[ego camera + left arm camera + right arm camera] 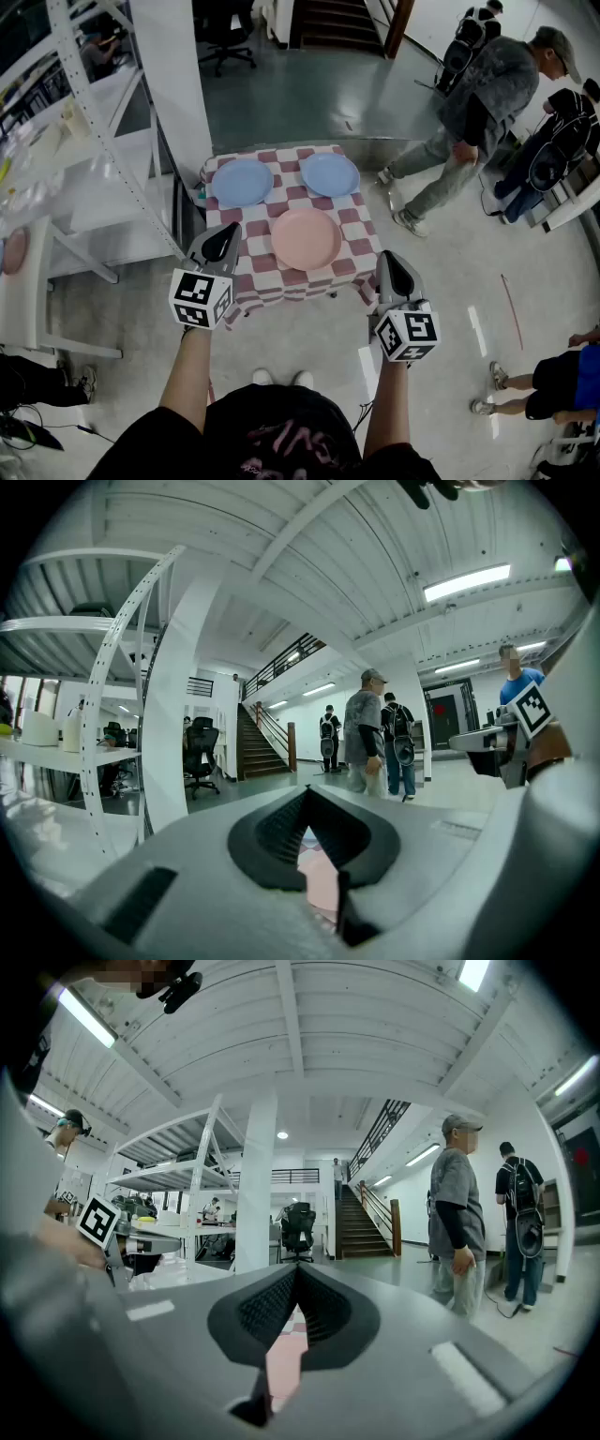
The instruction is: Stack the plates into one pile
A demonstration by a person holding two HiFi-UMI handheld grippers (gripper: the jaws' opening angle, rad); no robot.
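Observation:
A small table with a red-and-white checked cloth (361, 220) stands in front of me in the head view. On it lie a pink plate (306, 238) nearest me, a blue plate (242, 181) at the far left and a second blue plate (329, 173) at the far right. My left gripper (221, 240) hovers at the table's near left corner, shut and holding nothing. My right gripper (393, 269) hangs off the near right corner, also shut and holding nothing. Both point level, and each gripper view shows only a sliver of pink plate (323, 881) (281, 1363) below the closed jaws.
A white metal shelving rack (94, 122) stands left of the table, with a white pillar (173, 84) behind it. A person (478, 112) walks past on the right, with others beyond and at the right edge. An office chair (225, 33) and stairs (333, 23) lie further back.

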